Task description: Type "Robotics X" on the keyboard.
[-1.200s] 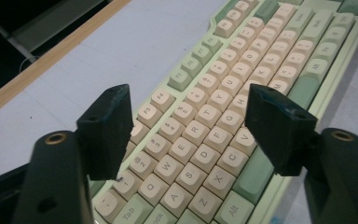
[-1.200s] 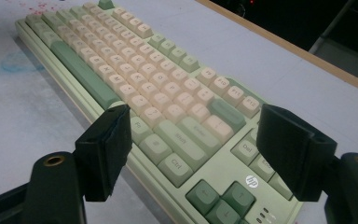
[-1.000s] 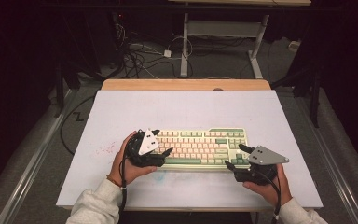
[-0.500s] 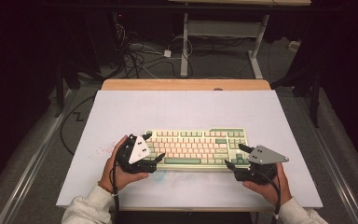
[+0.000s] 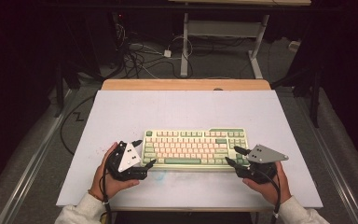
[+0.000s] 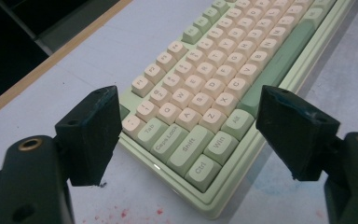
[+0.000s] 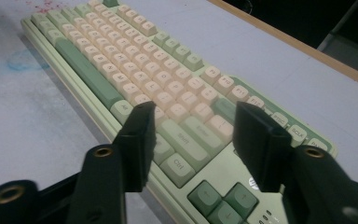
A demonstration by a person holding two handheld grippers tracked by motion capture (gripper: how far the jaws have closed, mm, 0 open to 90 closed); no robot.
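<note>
left gripper (image 5: 145, 157): we've slid it off the keyboard's left end. One second ago its jaws sat over the leftmost keys; now they stand at the near-left corner, spread wide, gripping nothing. In the left gripper view the corner sits between the jaws and ahead of them, Ctrl and Shift nearest.
right gripper (image 5: 233, 157): no visible shift over the last second. Jaws parted, empty, hanging over the keyboard's near-right corner; in the right gripper view the arrow keys lie just under them and the right Ctrl between them.
keyboard (image 5: 193, 147): cream and green, flat on the table (image 5: 186, 109), square to its front edge, same spot as before. It lies directly ahead of both grippers, one at each near corner.
change: only the left hand moved, outward and slightly toward us.
meaning: we judge we're now bracketing the keyboard at both ends, likely set up for a two-ended grasp or push. Nothing is clamped yet.
watch: the left jaws look clear of the case edge; contact can't be confirmed.
</note>
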